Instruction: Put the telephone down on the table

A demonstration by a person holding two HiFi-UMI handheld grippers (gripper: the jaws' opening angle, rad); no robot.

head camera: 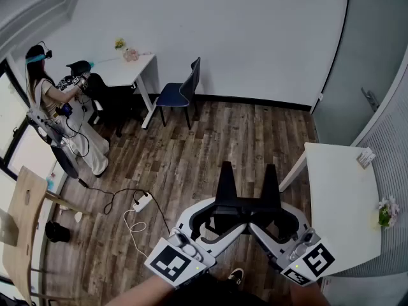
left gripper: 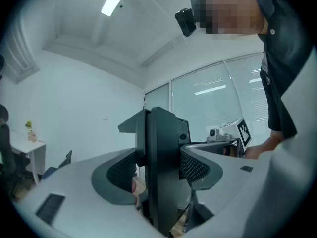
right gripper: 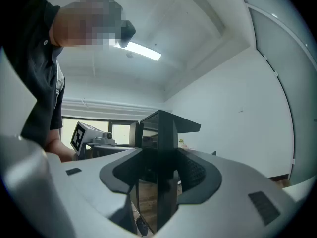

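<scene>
1. The left gripper (head camera: pixel 225 193) is grey-white plastic with a black-and-white marker cube (head camera: pixel 171 264). It is held level just left of the white rectangular table (head camera: pixel 338 203). Its jaws stand wide apart. The dark meshed pads (left gripper: pixel 121 171) flank only a black upright blade (left gripper: pixel 166 182) that looks to be part of the gripper, and they grip nothing.
2. The right gripper (head camera: pixel 271 193), of the same make, sits between the left gripper and the table, close against the left gripper. Its jaws are spread just as wide, with the meshed pads (right gripper: pixel 195 172) on either side of a like black blade (right gripper: pixel 166 182), and they hold nothing.
3. No view shows the telephone, so I cannot tell where it is.
4. A small pale box (head camera: pixel 365 157) lies at the table's far end. A little bunch of pale flowers with green leaves (head camera: pixel 386 212) stands at its right edge.
5. Left of the table, a white power strip (head camera: pixel 143 202) and its black cable (head camera: pixel 111 199) lie on the brown wood-plank floor (head camera: pixel 223 139).
6. Farther left of the table is a pale wooden board (head camera: pixel 25 215).
7. Well beyond the table, a dark blue chair (head camera: pixel 182 93) stands beside a white desk (head camera: pixel 127 69) against the wall. A person wearing headgear (head camera: pixel 54 107) stands at that desk.
</scene>
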